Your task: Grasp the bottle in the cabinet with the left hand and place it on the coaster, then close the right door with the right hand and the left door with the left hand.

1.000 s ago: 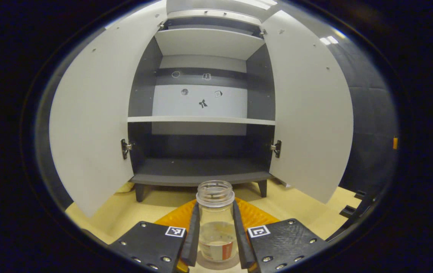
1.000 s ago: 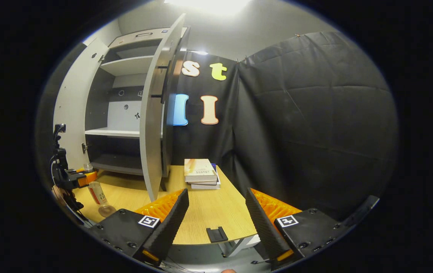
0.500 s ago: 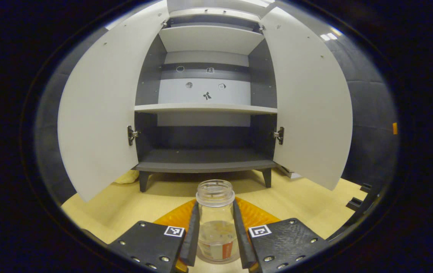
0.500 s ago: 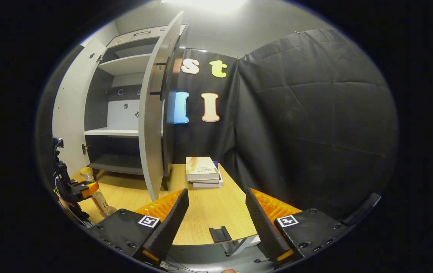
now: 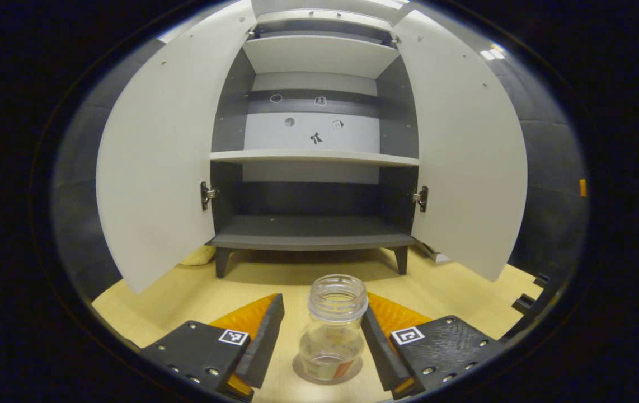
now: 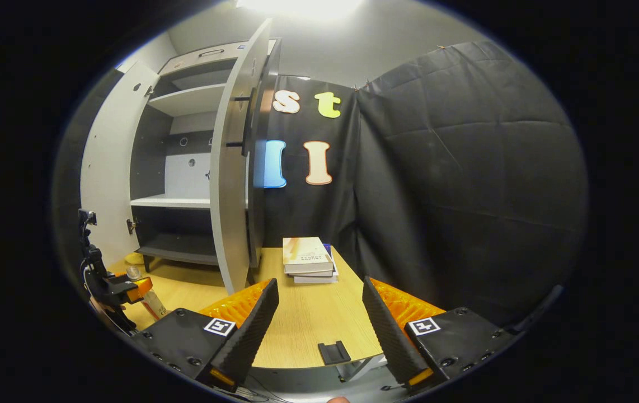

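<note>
A clear, lidless bottle (image 5: 335,330) stands upright on a round coaster (image 5: 302,370) on the wooden table, in front of the cabinet. My left gripper (image 5: 322,313) is open, one finger on each side of the bottle, neither touching it. The cabinet (image 5: 311,229) has its shelves bare, with the left door (image 5: 157,168) and right door (image 5: 465,157) swung wide. In the right gripper view, my right gripper (image 6: 319,285) hangs open over the table's near edge, holding nothing. There the right door (image 6: 230,179) shows edge-on, and the left gripper (image 6: 121,285) and bottle (image 6: 153,301) sit far left.
A stack of books (image 6: 307,258) lies on the table (image 6: 297,324) right of the cabinet, by the black cloth wall. A small black clip (image 6: 333,352) sits at the table's near edge. Something yellow (image 5: 199,256) lies beside the cabinet's left leg.
My left gripper's fingers have spread and let go of the bottle, which now stands by itself on the coaster. The right gripper has barely shifted.
</note>
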### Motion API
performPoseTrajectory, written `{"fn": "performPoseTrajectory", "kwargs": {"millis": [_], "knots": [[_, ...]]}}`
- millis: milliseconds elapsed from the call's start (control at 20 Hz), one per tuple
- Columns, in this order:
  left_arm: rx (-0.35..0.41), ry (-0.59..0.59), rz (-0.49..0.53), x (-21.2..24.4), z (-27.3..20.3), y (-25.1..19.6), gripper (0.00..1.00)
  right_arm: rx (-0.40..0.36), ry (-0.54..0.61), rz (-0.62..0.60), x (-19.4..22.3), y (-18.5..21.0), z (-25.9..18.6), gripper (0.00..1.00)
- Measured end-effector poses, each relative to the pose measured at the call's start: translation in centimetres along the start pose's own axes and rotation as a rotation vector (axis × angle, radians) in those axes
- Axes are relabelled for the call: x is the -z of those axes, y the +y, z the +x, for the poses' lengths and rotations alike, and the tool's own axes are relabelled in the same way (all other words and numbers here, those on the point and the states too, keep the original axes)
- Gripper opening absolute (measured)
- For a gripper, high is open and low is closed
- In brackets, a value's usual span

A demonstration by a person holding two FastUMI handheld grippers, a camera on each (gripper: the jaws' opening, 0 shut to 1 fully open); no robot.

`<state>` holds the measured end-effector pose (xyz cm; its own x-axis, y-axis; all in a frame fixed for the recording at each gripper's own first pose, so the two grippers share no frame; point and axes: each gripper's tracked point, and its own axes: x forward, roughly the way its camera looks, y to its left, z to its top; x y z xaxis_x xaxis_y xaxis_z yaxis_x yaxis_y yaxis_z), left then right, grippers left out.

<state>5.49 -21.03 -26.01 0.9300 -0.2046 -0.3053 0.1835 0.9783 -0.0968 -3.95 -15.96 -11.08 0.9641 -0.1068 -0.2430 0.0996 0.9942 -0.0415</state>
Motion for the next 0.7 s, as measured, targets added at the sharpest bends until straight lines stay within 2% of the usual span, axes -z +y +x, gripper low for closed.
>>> {"fn": "performPoseTrajectory", "kwargs": {"millis": [100, 150, 250, 350, 400, 450, 700], "knots": [[0.007, -0.013, 0.018, -1.7, -1.0, -0.5, 0.77, -0.005, -0.007, 0.020, -0.8, -0.1, 0.4, 0.96], [0.013, -0.032, 0.025, -2.9, -1.7, -0.8, 0.77, -0.016, -0.010, 0.032, -1.3, 0.0, 0.7, 0.93], [0.023, -0.061, 0.027, -5.2, -3.2, -1.3, 0.78, -0.033, -0.015, 0.047, -2.4, 0.2, 1.3, 0.96], [0.026, -0.093, 0.022, -8.0, -4.6, -1.5, 0.78, -0.061, -0.032, 0.050, -3.9, 0.5, 1.9, 0.93], [0.021, -0.111, 0.020, -9.4, -5.5, -1.4, 0.78, -0.072, -0.050, 0.047, -5.0, 0.6, 2.1, 0.96], [0.014, -0.123, 0.022, -10.6, -6.1, -1.2, 0.77, -0.079, -0.069, 0.044, -6.1, 0.5, 2.4, 0.93], [-0.029, -0.169, 0.055, -15.2, -8.6, 0.6, 0.77, -0.142, -0.106, 0.083, -11.2, 1.2, 4.6, 0.96]]}}
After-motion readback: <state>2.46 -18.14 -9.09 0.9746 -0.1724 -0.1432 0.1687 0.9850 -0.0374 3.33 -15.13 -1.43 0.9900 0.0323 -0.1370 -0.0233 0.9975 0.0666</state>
